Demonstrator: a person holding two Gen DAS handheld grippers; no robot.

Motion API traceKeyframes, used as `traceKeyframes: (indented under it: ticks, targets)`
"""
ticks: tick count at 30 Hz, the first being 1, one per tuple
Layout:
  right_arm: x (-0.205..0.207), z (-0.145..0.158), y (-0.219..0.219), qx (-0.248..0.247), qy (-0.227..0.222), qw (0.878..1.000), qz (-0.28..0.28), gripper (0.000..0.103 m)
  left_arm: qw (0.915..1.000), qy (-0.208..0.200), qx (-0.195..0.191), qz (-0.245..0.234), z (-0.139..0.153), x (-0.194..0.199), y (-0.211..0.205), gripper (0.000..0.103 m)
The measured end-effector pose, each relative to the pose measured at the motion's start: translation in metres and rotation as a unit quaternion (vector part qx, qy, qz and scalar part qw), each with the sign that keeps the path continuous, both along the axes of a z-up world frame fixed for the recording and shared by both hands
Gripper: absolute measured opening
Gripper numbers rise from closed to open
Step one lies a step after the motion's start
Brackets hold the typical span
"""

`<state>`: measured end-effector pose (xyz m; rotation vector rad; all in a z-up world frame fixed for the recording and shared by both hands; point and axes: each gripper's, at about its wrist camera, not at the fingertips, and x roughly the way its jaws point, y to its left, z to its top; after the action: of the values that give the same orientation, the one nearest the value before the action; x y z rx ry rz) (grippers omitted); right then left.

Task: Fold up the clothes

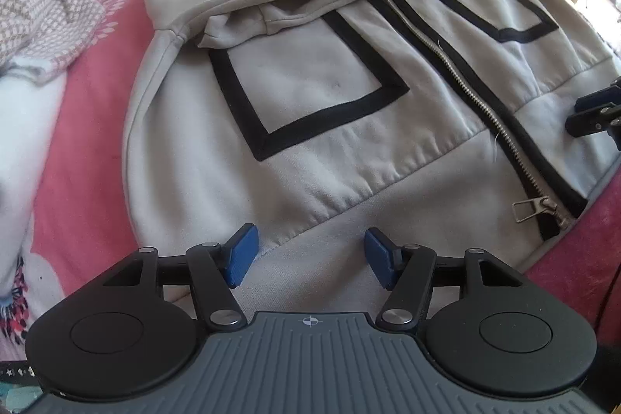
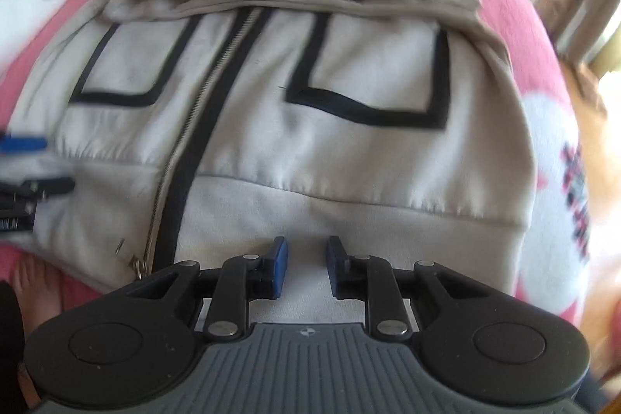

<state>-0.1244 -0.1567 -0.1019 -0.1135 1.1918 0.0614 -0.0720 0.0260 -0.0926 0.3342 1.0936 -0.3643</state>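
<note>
A beige zip-up jacket [image 1: 310,111] with black-outlined pockets lies flat on a pink bedspread [image 1: 89,127], its sleeves folded across the chest. My left gripper [image 1: 308,255] is open and empty over the left part of the bottom hem. My right gripper [image 2: 306,264] is open with a narrower gap, empty, over the jacket [image 2: 330,150] at the right part of the hem. The zipper [image 1: 477,99] runs down the front to a metal pull [image 1: 531,210]. The right gripper's arm shows at the right edge of the left wrist view [image 1: 594,111].
A pink-and-white patterned garment [image 1: 42,26] is bunched at the left of the bed. The bedspread [image 2: 551,158] has white printed patches. A bare foot [image 2: 37,288] stands on the floor at the lower left. Furniture and a bright floor show at the far right.
</note>
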Motion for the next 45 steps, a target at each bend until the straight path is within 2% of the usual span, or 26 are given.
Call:
traceKeyframes:
  ticks: [3,6,9,10,13,15,17,22,24,27,29,32,35,37,38,39,41,45]
  targets:
    - [0.003,0.015,-0.005,-0.006,-0.025,1.000,-0.012,0.023,0.9998,-0.006,-0.015,0.009,0.017,0.006,0.005,0.061]
    - [0.008,0.033,-0.011,-0.005,-0.072,0.997,-0.020,0.023,0.9984,-0.043,-0.032,0.018,0.028,0.011,0.006,0.062]
    - [0.020,0.031,-0.018,0.013,-0.089,0.996,-0.028,0.023,0.9954,-0.063,-0.053,0.048,0.026,0.030,0.006,0.063]
    - [0.025,0.024,-0.019,0.022,-0.088,0.995,-0.028,0.023,0.9939,-0.069,-0.061,0.061,0.024,0.036,0.005,0.069]
    - [0.030,0.010,-0.018,0.020,-0.075,0.997,-0.024,0.023,0.9922,-0.032,-0.069,0.099,0.009,0.054,0.001,0.070]
    - [0.032,0.001,-0.018,0.014,-0.065,0.998,-0.021,0.023,0.9901,-0.008,-0.067,0.123,0.010,0.063,-0.001,0.070]
    - [0.036,0.001,-0.021,0.023,-0.071,0.997,-0.031,0.023,0.9873,-0.016,-0.077,0.138,0.016,0.069,0.000,0.071]
    - [0.048,0.011,-0.032,0.062,-0.102,0.990,-0.071,0.023,0.9846,-0.045,-0.045,0.162,0.020,0.078,-0.010,0.092]
    - [0.056,0.005,-0.036,0.073,-0.096,0.989,-0.083,0.023,0.9838,-0.044,-0.023,0.172,0.015,0.083,-0.015,0.098]
    - [0.062,-0.010,-0.036,0.071,-0.086,0.990,-0.090,0.024,0.9830,-0.002,0.004,0.184,0.001,0.090,-0.013,0.101]
    - [0.061,-0.009,-0.032,0.060,-0.090,0.990,-0.084,0.024,0.9821,-0.005,0.008,0.188,0.001,0.089,-0.013,0.103]
    - [0.058,-0.003,-0.032,0.072,-0.095,0.989,-0.092,0.024,0.9809,-0.007,0.011,0.194,0.001,0.087,-0.013,0.103]
    - [0.058,0.009,-0.034,0.091,-0.128,0.983,-0.092,0.024,0.9801,-0.005,0.013,0.198,0.002,0.089,-0.012,0.103]
    - [0.063,0.011,-0.032,0.080,-0.142,0.983,-0.089,0.024,0.9793,-0.004,0.015,0.202,0.001,0.089,-0.013,0.103]
    - [0.066,0.008,-0.031,0.074,-0.143,0.983,-0.091,0.027,0.9789,-0.004,0.016,0.204,0.000,0.089,-0.014,0.103]
    - [0.069,0.003,-0.031,0.069,-0.141,0.983,-0.091,0.036,0.9784,-0.004,0.018,0.206,0.000,0.089,-0.014,0.103]
    - [0.073,-0.012,-0.029,0.059,-0.127,0.987,-0.085,0.048,0.9778,-0.004,0.020,0.209,-0.001,0.088,-0.016,0.103]
    - [0.070,-0.014,-0.016,0.051,-0.128,0.989,-0.053,0.074,0.9775,-0.005,0.021,0.210,-0.001,0.087,-0.017,0.103]
